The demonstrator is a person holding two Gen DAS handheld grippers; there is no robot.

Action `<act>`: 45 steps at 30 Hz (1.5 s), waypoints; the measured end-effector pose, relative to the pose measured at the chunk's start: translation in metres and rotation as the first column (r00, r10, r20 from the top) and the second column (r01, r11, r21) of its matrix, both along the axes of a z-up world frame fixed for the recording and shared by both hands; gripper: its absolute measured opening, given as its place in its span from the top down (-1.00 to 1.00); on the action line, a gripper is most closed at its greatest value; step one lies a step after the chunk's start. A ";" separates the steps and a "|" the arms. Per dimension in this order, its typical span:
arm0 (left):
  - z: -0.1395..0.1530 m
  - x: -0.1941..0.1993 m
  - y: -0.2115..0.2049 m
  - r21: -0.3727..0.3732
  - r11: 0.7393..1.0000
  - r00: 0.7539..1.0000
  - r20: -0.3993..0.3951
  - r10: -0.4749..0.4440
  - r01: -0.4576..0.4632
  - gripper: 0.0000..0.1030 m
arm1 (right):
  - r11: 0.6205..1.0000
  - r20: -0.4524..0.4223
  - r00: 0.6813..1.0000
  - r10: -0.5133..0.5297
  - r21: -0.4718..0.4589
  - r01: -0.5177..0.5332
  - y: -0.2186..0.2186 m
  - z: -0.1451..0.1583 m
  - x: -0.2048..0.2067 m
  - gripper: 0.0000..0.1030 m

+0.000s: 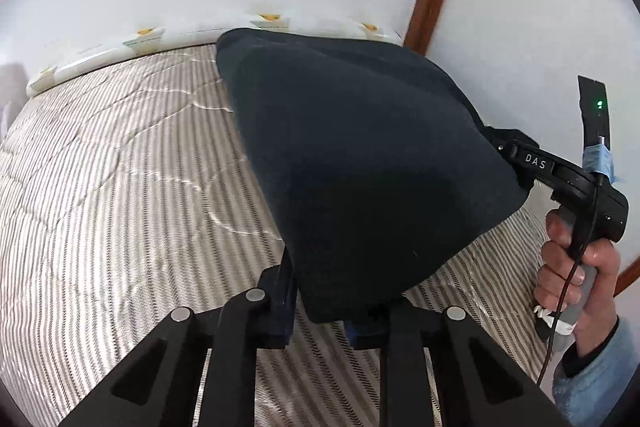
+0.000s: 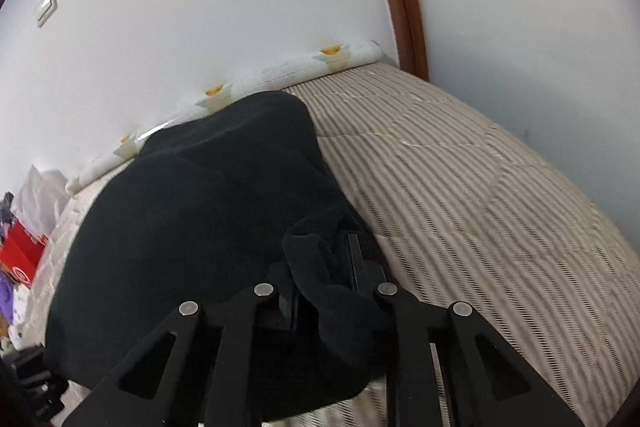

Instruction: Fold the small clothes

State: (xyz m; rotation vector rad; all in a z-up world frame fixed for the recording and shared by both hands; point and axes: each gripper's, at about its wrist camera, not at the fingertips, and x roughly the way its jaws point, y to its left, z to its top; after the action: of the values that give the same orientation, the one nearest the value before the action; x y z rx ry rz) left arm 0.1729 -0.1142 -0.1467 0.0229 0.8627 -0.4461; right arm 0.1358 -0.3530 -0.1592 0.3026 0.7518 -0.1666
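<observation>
A dark, nearly black small garment [image 1: 360, 167] stretches between both grippers over the striped bed quilt [image 1: 120, 187]. My left gripper [image 1: 320, 315] is at the bottom of the left wrist view, shut on the near edge of the cloth, which covers its fingertips. My right gripper [image 1: 505, 147] comes in from the right, clamped on the garment's right corner, with a hand [image 1: 576, 267] on its handle. In the right wrist view the garment [image 2: 200, 227] spreads to the left, and a bunched fold sits between the fingers of the right gripper [image 2: 326, 287].
The striped quilt [image 2: 480, 207] runs to a white wall. A white roll with yellow prints [image 2: 280, 75] lies along the far edge. A brown wooden frame [image 2: 404, 7] rises at the back right. A red box [image 2: 20, 255] and a white bag [image 2: 38, 199] sit off the bed's left.
</observation>
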 end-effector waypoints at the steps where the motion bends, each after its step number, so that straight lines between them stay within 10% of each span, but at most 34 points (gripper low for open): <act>1: 0.001 0.000 0.004 -0.003 1.000 1.000 0.003 0.007 -0.007 0.68 | 1.000 -0.006 1.000 0.002 0.024 -0.002 0.003 0.000 0.004 0.66; 16: 0.009 -0.011 0.136 0.026 0.975 0.975 0.017 0.220 -0.221 0.73 | 0.971 0.021 0.974 0.226 0.068 -0.227 0.128 0.003 0.039 0.66; 27: 0.001 -0.023 0.146 0.007 0.983 0.983 -0.016 0.184 -0.183 0.72 | 0.953 0.023 0.953 0.302 0.013 -0.302 0.097 0.021 -0.017 0.58; 32: 0.003 -0.040 0.148 0.000 0.988 0.988 -0.018 0.156 -0.156 0.16 | 0.964 0.080 0.961 0.264 -0.047 -0.261 0.100 0.053 -0.022 0.58; 45: 0.042 -0.028 0.148 -0.047 0.986 0.982 0.093 0.166 -0.162 -0.06 | 0.927 -0.047 0.945 0.325 -0.184 -0.328 0.119 0.012 -0.027 0.58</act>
State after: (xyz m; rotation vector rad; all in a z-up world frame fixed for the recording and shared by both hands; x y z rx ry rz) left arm 0.1450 0.0340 -0.1048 -0.0624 0.7534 -0.3045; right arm 0.1089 -0.2338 -0.1470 -0.0081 0.7853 0.0760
